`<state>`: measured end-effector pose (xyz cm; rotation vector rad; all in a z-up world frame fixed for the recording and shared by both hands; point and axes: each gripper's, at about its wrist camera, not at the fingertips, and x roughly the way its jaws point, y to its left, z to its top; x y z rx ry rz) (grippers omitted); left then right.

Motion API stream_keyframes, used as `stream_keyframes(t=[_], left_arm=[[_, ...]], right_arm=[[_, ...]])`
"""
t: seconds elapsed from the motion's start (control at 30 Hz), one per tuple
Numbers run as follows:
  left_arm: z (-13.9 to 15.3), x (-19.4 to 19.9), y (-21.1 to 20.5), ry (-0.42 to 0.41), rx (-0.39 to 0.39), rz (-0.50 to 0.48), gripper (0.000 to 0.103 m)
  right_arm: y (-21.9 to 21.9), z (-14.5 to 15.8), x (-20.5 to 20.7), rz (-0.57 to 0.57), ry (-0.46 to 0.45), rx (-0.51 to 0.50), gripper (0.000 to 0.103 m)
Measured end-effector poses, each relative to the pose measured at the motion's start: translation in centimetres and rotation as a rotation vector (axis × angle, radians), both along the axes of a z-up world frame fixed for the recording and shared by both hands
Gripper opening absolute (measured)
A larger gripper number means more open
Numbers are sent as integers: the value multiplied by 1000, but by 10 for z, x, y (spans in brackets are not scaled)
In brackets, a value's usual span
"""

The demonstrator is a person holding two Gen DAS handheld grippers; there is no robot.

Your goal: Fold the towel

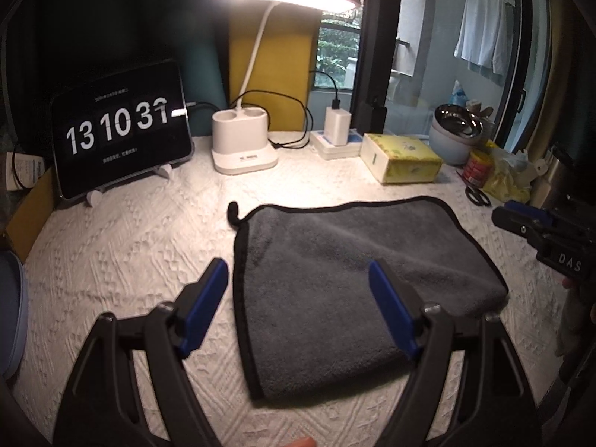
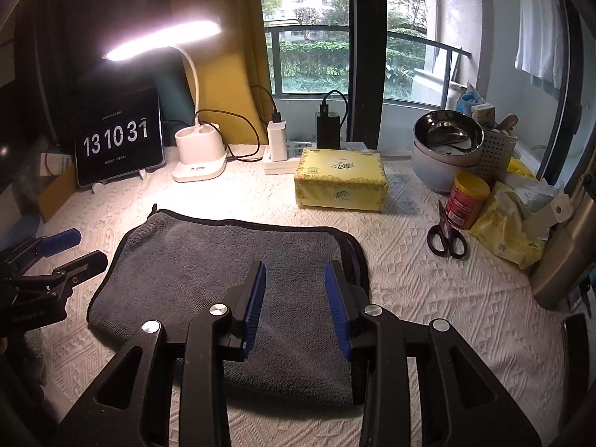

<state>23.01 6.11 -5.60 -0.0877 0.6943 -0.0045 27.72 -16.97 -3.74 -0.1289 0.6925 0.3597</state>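
Towel (image 2: 223,272) — grey with black edging — lies folded on the white textured tablecloth (image 2: 428,298), between the grippers. Left gripper (image 1: 298,298) hovers above its near edge, fingers spread wide, holding nothing; right gripper (image 2: 296,290) hangs over it, moderately parted, also empty. Behind sits a yellow tissue box (image 2: 341,180).

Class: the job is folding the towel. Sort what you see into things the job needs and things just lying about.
Needed: grey towel, left gripper, right gripper.

Lying about: tissue box, scissors, red can, desk lamp, clock tablet, steel bowl.
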Motion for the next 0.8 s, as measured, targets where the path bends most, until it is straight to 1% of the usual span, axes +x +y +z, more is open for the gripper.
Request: stream_keyframes(t=[0.23, 0.8], left_arm=[[7, -18, -3, -20, -7, -12, 79], [14, -61, -7, -42, -25, -27, 79]], right_arm=[[-1, 5, -17, 3, -14, -5, 35], [-1, 19, -64, 8, -56, -15, 35]])
